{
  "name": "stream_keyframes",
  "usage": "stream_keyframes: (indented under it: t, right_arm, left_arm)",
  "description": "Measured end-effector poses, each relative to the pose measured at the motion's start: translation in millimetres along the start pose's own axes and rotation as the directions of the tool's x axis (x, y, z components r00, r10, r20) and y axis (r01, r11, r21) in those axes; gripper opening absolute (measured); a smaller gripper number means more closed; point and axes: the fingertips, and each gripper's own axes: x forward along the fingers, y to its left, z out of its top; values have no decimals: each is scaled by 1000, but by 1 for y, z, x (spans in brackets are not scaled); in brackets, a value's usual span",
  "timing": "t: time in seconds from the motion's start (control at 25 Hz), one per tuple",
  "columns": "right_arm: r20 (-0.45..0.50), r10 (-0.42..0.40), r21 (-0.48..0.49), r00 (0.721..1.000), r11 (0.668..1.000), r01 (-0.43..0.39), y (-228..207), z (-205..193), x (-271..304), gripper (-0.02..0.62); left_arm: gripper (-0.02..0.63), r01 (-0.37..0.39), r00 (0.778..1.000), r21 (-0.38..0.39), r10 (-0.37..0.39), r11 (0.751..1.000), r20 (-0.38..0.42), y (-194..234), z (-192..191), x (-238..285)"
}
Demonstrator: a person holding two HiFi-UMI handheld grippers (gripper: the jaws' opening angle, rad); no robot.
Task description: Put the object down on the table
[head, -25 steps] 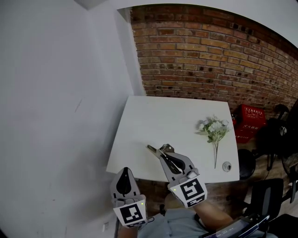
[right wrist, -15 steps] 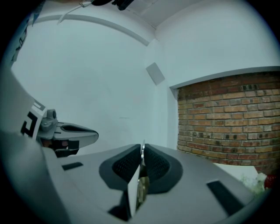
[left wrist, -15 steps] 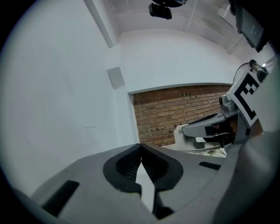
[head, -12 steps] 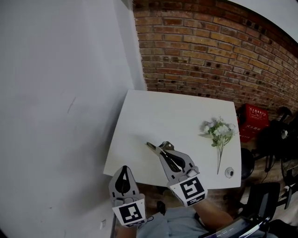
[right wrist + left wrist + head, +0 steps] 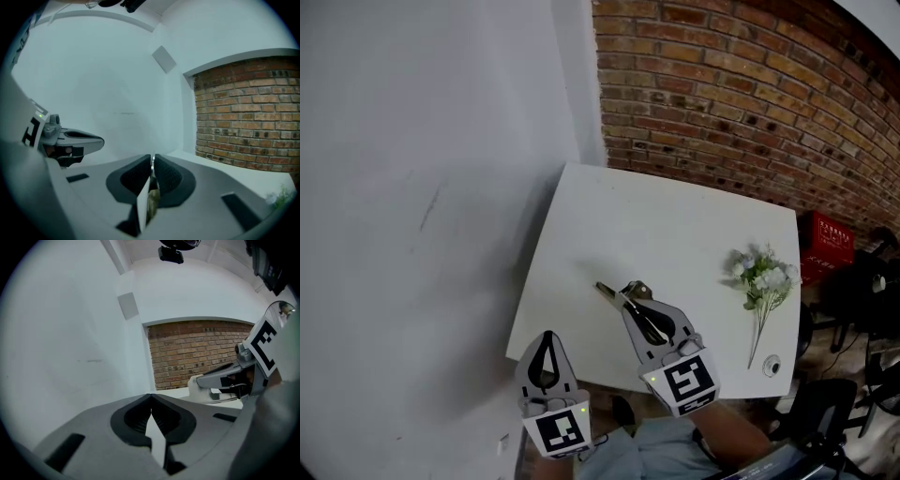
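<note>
My right gripper (image 5: 628,298) is over the front part of the white table (image 5: 675,216), shut on a small metal tool (image 5: 609,291). The tool's thin end sticks out past the fingertips towards the left. In the right gripper view a sliver of the metal tool (image 5: 151,165) shows, pinched between the closed jaws. My left gripper (image 5: 546,339) hangs at the table's front left corner, off its edge, shut with nothing in it. In the left gripper view the left gripper's (image 5: 151,397) jaws meet at their tips, and the right gripper (image 5: 220,380) appears to the right.
A bunch of white artificial flowers (image 5: 766,278) lies on the table's right side, and a small round object (image 5: 772,366) sits near the front right corner. A brick wall (image 5: 741,94) runs behind, a white wall (image 5: 422,187) to the left. A red crate (image 5: 834,246) stands beside the table.
The head view has swung, so the table and flowers sit further right and lower. Both grippers keep much the same pose, the right one still shut on the metal tool.
</note>
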Motion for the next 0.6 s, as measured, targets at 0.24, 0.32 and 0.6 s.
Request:
stream_keyframes:
  t: [0.24,0.32,0.6]
  right_arm:
    - [-67,24,34,997,999,-21,-11,-23,32,34]
    - [-89,32,48,996,998,-27,-13,-31,41,34]
    - [-155,46,84,987,996,-33,-23,-63,67,34]
  left_arm:
    - [9,-15,996,-11,14,1000,-87,12,-25,29]
    - [9,-12,995,-14,11,1000,-103,13,-32,38]
    - [9,3,987,-37,-9,999,-162,10,-58,65]
